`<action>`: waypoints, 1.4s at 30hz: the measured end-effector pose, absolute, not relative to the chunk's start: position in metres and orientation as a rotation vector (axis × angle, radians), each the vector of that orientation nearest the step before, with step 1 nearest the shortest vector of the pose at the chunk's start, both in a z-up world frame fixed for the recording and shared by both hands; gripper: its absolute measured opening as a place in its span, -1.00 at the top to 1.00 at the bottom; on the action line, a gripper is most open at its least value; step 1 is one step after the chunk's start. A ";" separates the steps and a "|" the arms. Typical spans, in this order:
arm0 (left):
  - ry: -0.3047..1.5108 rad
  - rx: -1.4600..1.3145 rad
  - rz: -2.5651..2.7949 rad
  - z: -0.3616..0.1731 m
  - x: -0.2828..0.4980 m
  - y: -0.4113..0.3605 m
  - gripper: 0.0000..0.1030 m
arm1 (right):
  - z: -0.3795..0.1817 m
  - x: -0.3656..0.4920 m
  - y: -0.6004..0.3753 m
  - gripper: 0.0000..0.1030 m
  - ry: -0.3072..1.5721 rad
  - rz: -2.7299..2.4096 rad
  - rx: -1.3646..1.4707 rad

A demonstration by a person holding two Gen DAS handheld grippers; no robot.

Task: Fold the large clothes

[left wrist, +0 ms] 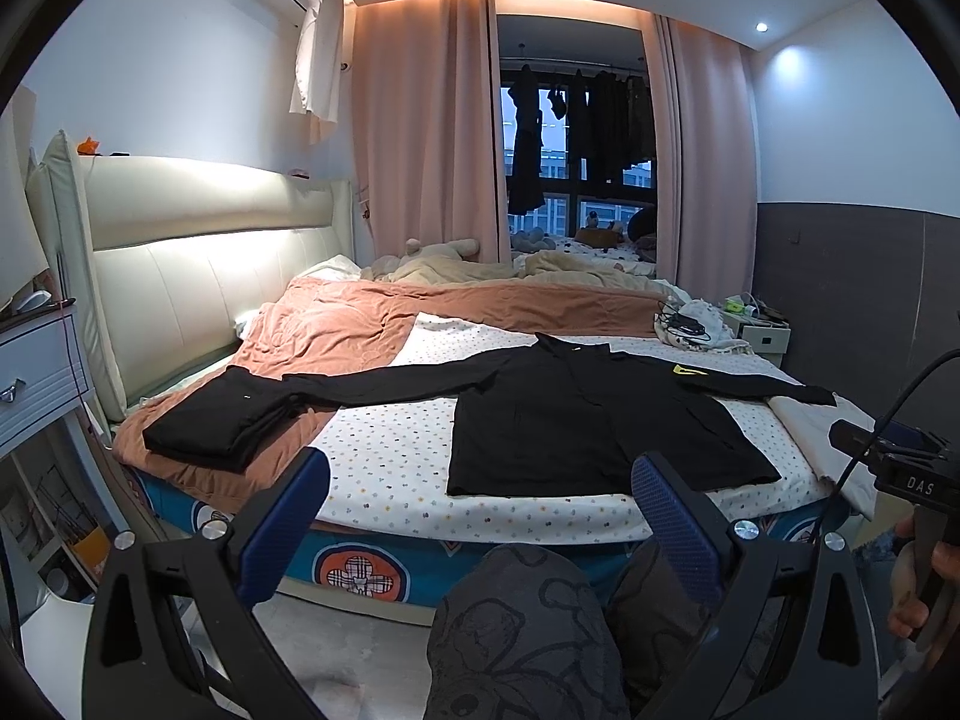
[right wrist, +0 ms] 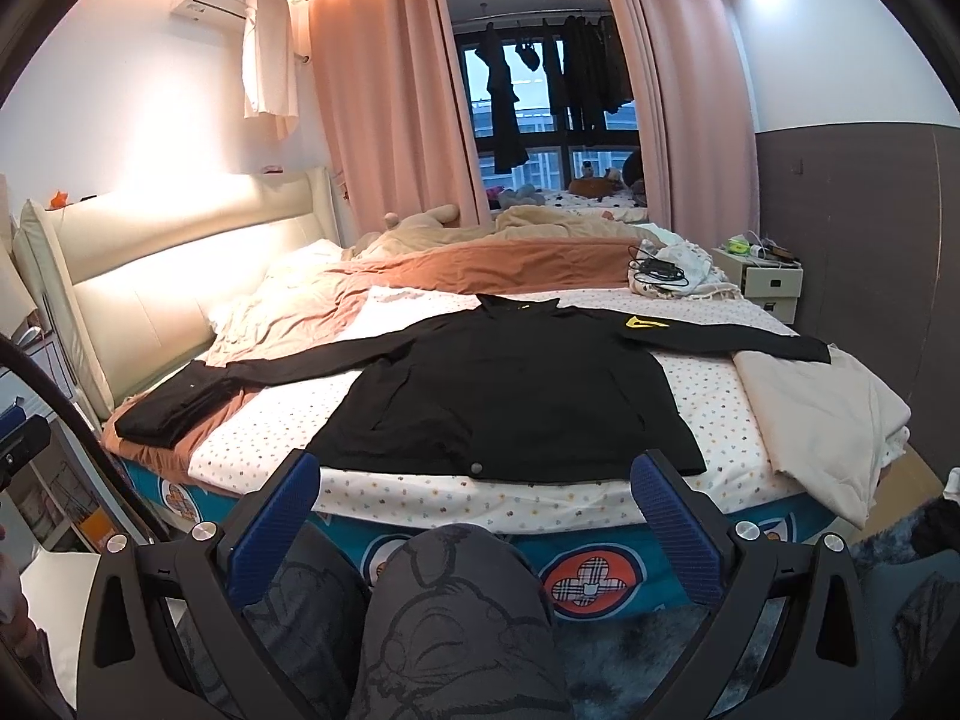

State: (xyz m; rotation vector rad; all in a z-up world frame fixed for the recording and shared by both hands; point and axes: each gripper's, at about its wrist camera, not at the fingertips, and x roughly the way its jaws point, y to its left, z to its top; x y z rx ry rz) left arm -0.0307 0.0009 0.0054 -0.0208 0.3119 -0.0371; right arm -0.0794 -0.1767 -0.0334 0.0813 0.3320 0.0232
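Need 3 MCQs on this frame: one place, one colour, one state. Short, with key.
1. Where does the folded black garment lie?
A. on the orange blanket by the headboard
B. on the nightstand
C. on the floor

2. What colour is the mark on the spread black shirt, on its sleeve?
A. red
B. yellow
C. white

3. How do the left claw and right claw stand?
A. both shut on the shirt
B. one open, one shut
C. both open, holding nothing

Key: 1 A, it rests on the orange blanket near the headboard. 2 B, a yellow mark shows on that sleeve. 3 C, both claws' fingers are spread, short of the bed.
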 end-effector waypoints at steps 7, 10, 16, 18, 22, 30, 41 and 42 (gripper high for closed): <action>0.312 -0.021 -0.037 0.005 -0.031 0.000 -0.99 | -0.033 -0.079 -0.176 -1.00 0.329 0.024 0.080; 0.313 -0.020 -0.038 0.004 -0.033 -0.001 -0.99 | -0.033 -0.078 -0.176 -1.00 0.333 0.025 0.079; 0.316 -0.020 -0.040 0.002 -0.037 -0.001 -0.99 | -0.035 -0.079 -0.176 -1.00 0.335 0.027 0.080; 0.316 -0.021 -0.042 0.002 -0.037 -0.002 -0.99 | -0.035 -0.079 -0.176 -1.00 0.336 0.027 0.083; 0.318 -0.022 -0.043 0.002 -0.037 -0.003 -0.99 | -0.036 -0.081 -0.175 -1.00 0.336 0.027 0.080; 0.319 -0.022 -0.046 -0.001 -0.041 -0.002 -0.99 | -0.037 -0.082 -0.175 -1.00 0.340 0.029 0.082; 0.333 -0.030 -0.049 -0.004 -0.036 0.002 -0.99 | -0.038 -0.079 -0.175 -1.00 0.354 0.030 0.081; 0.337 -0.031 -0.048 -0.005 -0.032 0.003 -0.99 | -0.038 -0.076 -0.175 -1.00 0.357 0.030 0.081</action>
